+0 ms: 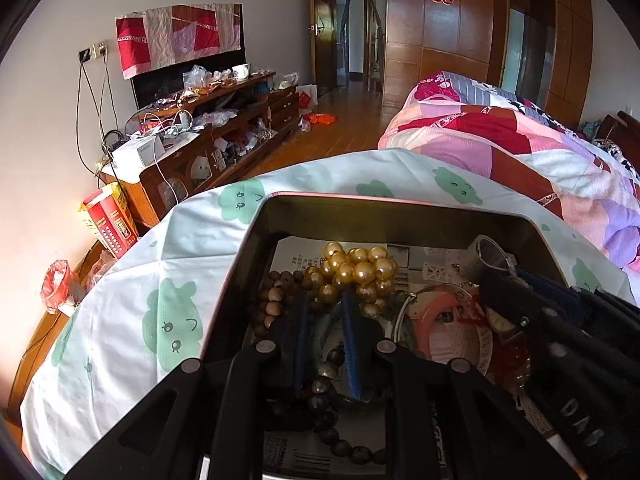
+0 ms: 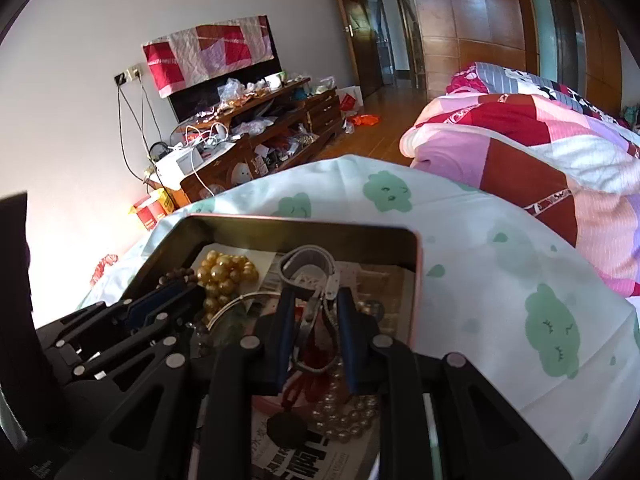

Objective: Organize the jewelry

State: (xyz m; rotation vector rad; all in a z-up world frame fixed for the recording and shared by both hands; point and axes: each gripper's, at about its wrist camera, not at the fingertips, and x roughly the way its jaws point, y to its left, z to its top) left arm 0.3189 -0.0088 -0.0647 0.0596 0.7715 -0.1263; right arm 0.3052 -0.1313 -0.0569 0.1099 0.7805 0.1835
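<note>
Both grippers reach into the rectangular tin [image 1: 400, 210], which rests on a pale cloth with green cloud faces [image 1: 132, 276]; all the jewelry lies heaped inside it on printed paper. Nearest, the left gripper [image 1: 326, 312] stands narrowly parted over a strand of dark wooden beads [image 1: 326, 376] and a greenish bangle [image 1: 322, 326], its blue pads either side of them; whether it actually clamps either cannot be told. The right gripper [image 2: 312, 312] straddles the metal watch band [image 2: 310, 322], apparently pinching it. Farther in lie the gold pearl cluster [image 1: 358, 270], a thin silver bangle [image 2: 232, 306] and white pearls [image 2: 348, 416]. The step in hand appears to be separating tangled pieces; the next move calls for a slow lift, since the strands overlap and may drag neighbours along.
</note>
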